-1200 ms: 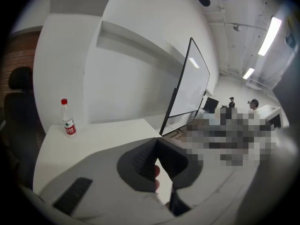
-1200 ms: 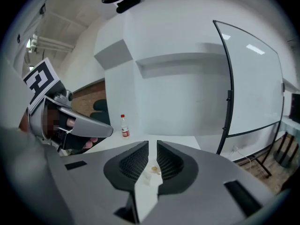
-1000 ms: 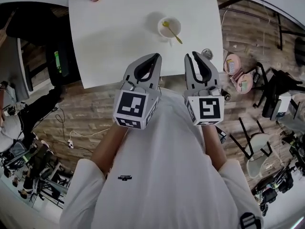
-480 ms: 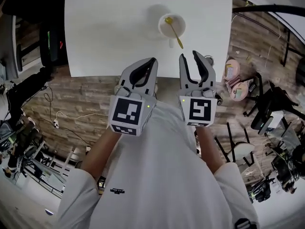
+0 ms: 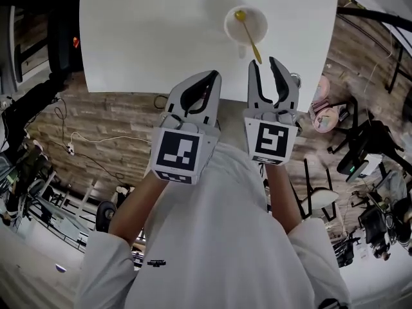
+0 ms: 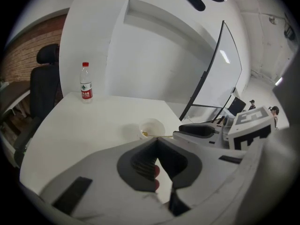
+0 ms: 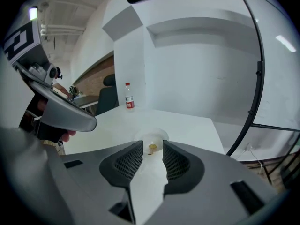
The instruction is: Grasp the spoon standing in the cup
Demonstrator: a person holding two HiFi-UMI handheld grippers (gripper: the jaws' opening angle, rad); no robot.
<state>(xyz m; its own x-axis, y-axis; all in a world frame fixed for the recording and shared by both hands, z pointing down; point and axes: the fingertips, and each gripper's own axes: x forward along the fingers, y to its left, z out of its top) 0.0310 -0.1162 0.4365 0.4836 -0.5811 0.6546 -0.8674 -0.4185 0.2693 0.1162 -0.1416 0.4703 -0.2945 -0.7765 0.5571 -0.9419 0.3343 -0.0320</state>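
The left gripper [image 5: 207, 79] has its jaws together on nothing; the right gripper [image 5: 266, 66] has just been opening its jaws, which stand apart and empty, short of the cup [image 5: 230, 32]. Beyond them the spoon [image 5: 248, 38] leans in that white cup on the table [image 5: 148, 37], its handle jutting over the near rim toward the right gripper. It looks thin, light, stiff and likely slick, so the bare handle above the rim seems the place to pinch, squarely, lest the light cup tip.

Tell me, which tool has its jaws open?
The right tool, nearer the cup: its jaws have just been opening and stand apart, nothing between them. On the left tool they meet at the tips.
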